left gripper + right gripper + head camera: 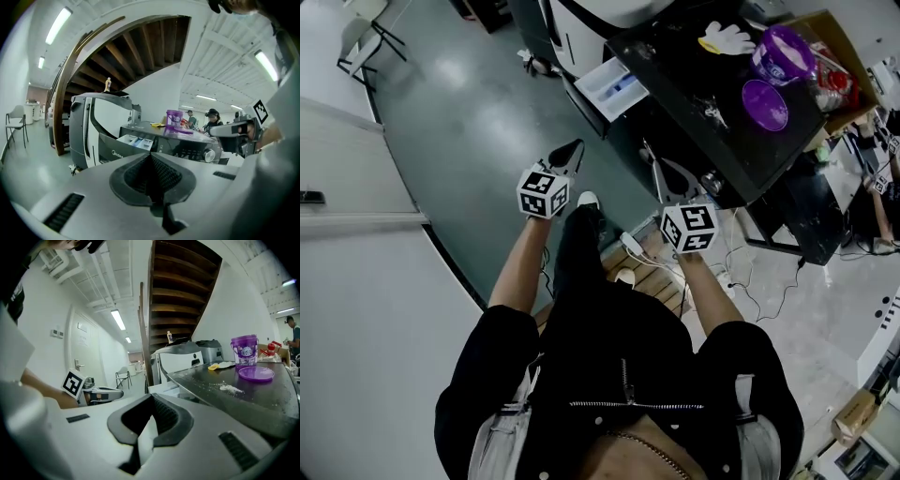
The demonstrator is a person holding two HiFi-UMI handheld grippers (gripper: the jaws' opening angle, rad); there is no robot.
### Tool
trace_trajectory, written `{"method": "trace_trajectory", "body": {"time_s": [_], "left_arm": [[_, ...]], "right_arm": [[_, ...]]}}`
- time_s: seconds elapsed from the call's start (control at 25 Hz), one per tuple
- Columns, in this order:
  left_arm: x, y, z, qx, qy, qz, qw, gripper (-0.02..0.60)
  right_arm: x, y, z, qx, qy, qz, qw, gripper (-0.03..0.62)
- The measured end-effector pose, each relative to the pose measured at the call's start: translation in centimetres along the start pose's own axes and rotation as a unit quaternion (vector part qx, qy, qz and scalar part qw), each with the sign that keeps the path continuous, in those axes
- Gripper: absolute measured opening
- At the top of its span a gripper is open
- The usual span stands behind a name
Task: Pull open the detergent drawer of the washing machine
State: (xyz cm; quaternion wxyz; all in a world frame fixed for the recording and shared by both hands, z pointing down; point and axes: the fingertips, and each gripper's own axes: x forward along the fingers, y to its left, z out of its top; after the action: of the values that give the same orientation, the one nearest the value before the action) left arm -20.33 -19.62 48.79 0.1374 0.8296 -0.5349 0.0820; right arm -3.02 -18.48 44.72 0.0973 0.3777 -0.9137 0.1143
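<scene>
The washing machine (694,94) has a black top, and its white detergent drawer (614,86) stands pulled out from the front at the upper left corner. In the left gripper view the open drawer (136,140) shows its blue and white compartments beside the control knob (209,154). My left gripper (569,153) is shut on nothing and hangs clear of the drawer, below and left of it. My right gripper (668,173) is also shut and empty, in front of the machine's panel. The closed tips of the left gripper (151,157) and the right gripper (151,398) fill the bottom of the two gripper views.
A purple tub (783,54), its purple lid (765,103) and a pale glove (727,39) lie on the machine's top. Cables and a power strip (633,246) run over a wooden pallet (656,274) by the person's feet. A white appliance (101,126) stands left of the machine; a chair (366,37) further off.
</scene>
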Motion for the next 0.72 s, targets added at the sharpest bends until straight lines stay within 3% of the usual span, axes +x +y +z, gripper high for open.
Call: {"method": "trace_trajectory", "body": {"time_s": [0.16,0.72], "left_arm": [[-1.8,-2.2,1.4,0.029,-0.016,0.003,0.9995,0.020],[-7.6,-6.1,5.3,0.045,-0.068,0.040,0.9958,0.020]], "right_arm": [[-1.5,-0.1,1.6,-0.016,-0.021,-0.011,1.000,0.005],[-7.1,0.1,5.1,-0.027,-0.064,-0.017,0.997,0.003]]}}
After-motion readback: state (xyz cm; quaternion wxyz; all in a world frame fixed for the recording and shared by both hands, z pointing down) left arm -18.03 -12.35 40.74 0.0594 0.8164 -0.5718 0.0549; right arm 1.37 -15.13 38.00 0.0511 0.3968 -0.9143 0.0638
